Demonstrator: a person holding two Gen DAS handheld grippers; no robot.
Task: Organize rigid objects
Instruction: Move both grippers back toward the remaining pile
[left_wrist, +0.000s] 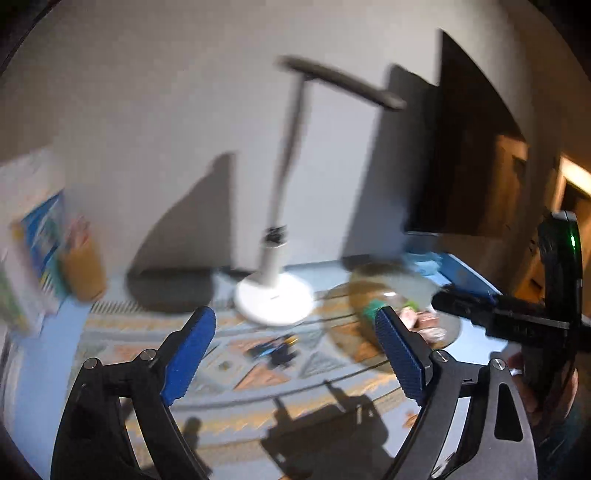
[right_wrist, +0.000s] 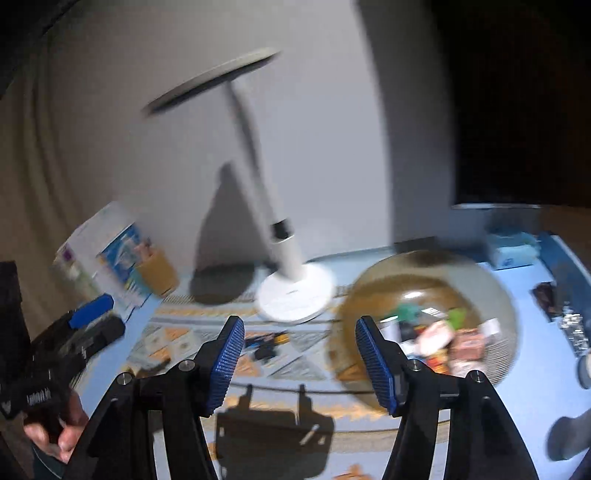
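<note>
Both grippers, left (left_wrist: 295, 350) and right (right_wrist: 299, 354), gape empty; steady them (frames blur) before taking the small dark-and-blue object (right_wrist: 267, 343) just ahead.

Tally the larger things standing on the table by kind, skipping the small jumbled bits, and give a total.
Desk lamp: 1
Clear dome-shaped bowl over small items: 1
Brown pencil cup: 1
Pale blue box at the back right: 1
Total: 4
The small pieces under the bowl and the dark bits on the patterned mat are too blurred to count.

Both claws (left_wrist: 295, 354) (right_wrist: 299, 358): black frames, ribbed blue pads, silver screws.
</note>
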